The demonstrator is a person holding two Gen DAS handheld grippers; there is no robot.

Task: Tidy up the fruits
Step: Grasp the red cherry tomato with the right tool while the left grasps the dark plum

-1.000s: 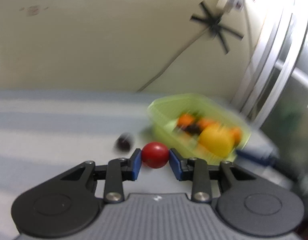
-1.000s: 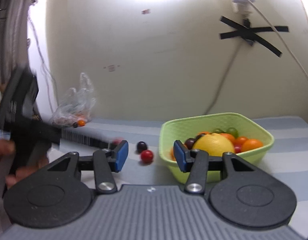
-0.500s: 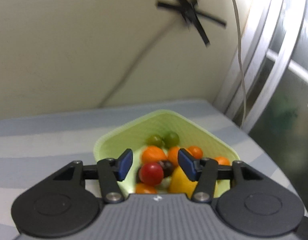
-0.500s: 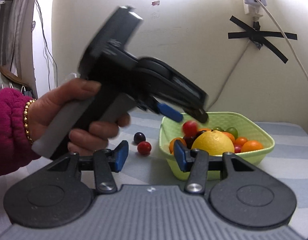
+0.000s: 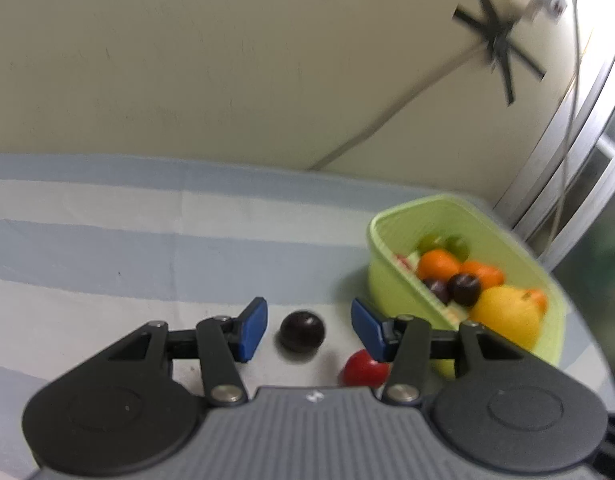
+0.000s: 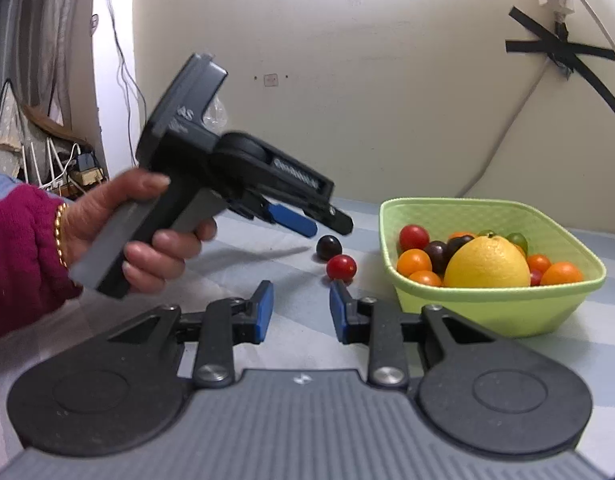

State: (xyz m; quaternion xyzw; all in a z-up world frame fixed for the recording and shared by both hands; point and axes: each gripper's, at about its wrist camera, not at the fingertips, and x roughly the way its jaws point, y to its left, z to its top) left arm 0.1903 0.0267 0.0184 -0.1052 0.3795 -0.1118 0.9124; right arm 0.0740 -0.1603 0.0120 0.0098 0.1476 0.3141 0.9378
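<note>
Two small fruits lay loose on the striped cloth (image 6: pixel 267 248) when I checked my feeds. Farthest left in the right wrist view, a hand (image 6: pixel 147 232) in a magenta sleeve (image 6: pixel 15 256) gripped the handle of the left gripper (image 6: pixel 327 224), which pointed down over the loose pair. From that gripper's own camera, its blue pads (image 5: pixel 251 328) stood apart and were closing, with the dark plum (image 5: pixel 302 332) sitting on the cloth between them, untouched by either pad. Just right of the plum, the red cherry tomato (image 5: pixel 363 368) lay partly hidden under the right-hand finger, outside the gap. Next along, the right gripper (image 6: pixel 301 312) hung low over the cloth (nothing at all between its fingers), its jaws closing on empty air, with the tomato just beyond its right-hand pad. Farthest right stood the green basket (image 6: pixel 487 312), near the two loose fruits but apart from them. Inside it I could see a large yellow citrus (image 6: pixel 487 264) at the front, small orange fruits (image 6: pixel 413 262) around it, dark plums behind, a red tomato by the left wall and green grapes (image 6: pixel 517 240) at the back. Behind the basket, black tape (image 6: pixel 563 56) crossed a cable on the wall.
</note>
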